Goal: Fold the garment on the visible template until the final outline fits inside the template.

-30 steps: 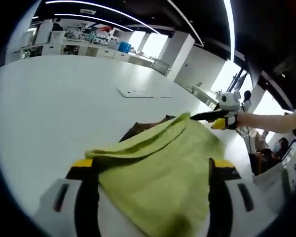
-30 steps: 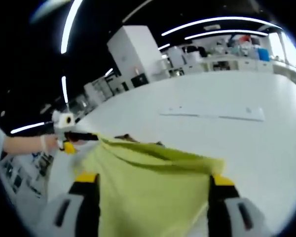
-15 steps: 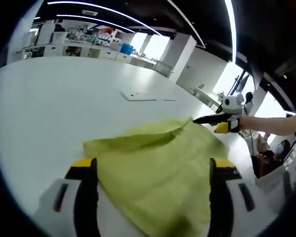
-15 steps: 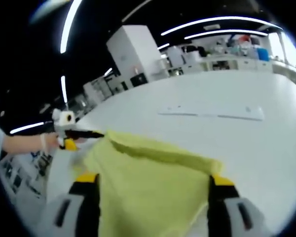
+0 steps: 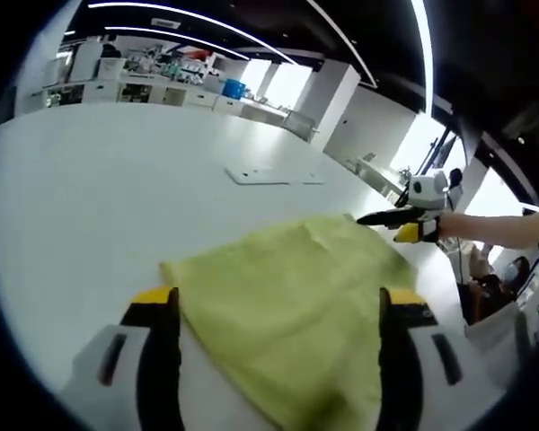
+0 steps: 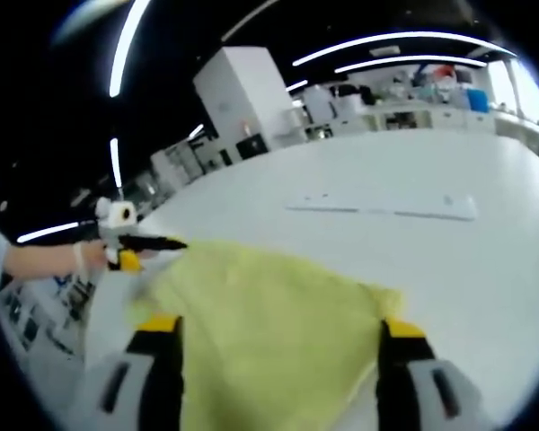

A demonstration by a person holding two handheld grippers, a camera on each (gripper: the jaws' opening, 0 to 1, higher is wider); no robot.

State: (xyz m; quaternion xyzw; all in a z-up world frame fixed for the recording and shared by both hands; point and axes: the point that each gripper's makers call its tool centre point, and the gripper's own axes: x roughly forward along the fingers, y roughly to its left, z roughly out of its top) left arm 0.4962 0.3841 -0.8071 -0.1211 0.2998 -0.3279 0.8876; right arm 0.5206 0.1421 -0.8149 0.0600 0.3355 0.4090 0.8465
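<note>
Now, yellow-green garment (image 5: 296, 296) lies spread flat on the white table (image 5: 99, 197), one folded layer. Left gripper (image 5: 269, 310): jaws stand wide apart on either side of the cloth's near part, cloth between them, not pinched. Right gripper (image 6: 274, 337): same stance, jaws apart, cloth between. In the left gripper view the right gripper's dark tips sit at the garment's far corner; whether they touch, cannot tell. Flat white sheet (image 6: 386, 206) lies on the table beyond the garment, well apart

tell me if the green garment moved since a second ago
Yes. The green garment has dropped flat onto the white table; its raised far fold settled, covering the dark patch seen before.
</note>
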